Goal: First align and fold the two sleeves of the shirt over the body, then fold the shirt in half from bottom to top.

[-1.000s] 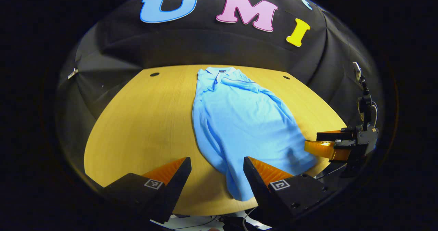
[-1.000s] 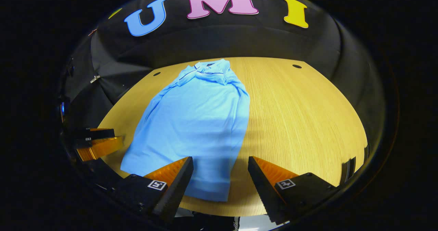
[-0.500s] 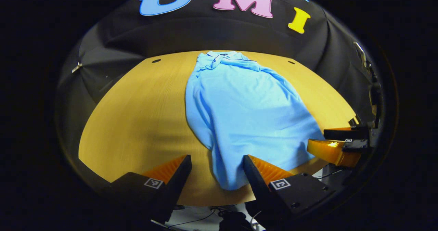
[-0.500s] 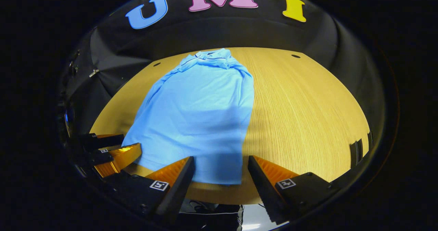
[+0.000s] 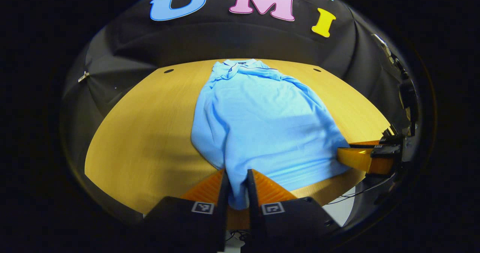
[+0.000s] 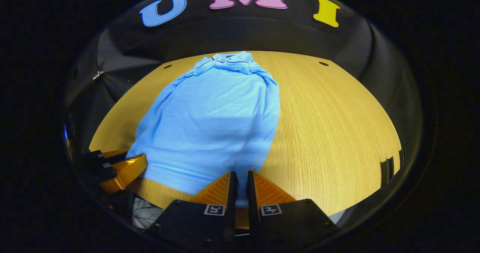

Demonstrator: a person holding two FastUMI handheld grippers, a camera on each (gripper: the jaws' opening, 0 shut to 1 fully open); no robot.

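With the light blue shirt (image 5: 258,122) spread out on the wooden table (image 5: 142,133), both grippers are clamped on its bottom hem at the near edge. The left gripper (image 5: 236,187) sits at 6 o'clock in the left gripper view, fingers pinched together with a bunched-up corner of the hem squeezed between them. Same deal for the right gripper (image 6: 240,185) at 6 o'clock in the right gripper view: jaws nearly closed, a strip of blue fabric caught in the narrow gap.

The shirt runs away from the grippers toward 12 o'clock, collar (image 6: 225,60) at the far end near the black cloth wall (image 5: 225,39). Both sleeves look folded in over the body already, so the outline is a longish rounded shape, somewhat wrinkled along the sides.

Each camera also catches the other gripper: it's at about 3 o'clock in the left gripper view, touching the hem corner, and at about 8 o'clock in the right gripper view, again right at the shirt's edge.

Other stuff around: two small dark holes in the tabletop near the far edge, one (image 5: 168,71) at about 11 o'clock and one (image 6: 323,63) at about 1 o'clock. Some cables (image 5: 352,196) hang below the table's near edge. Nothing lies on the shirt or between the grippers and the collar.
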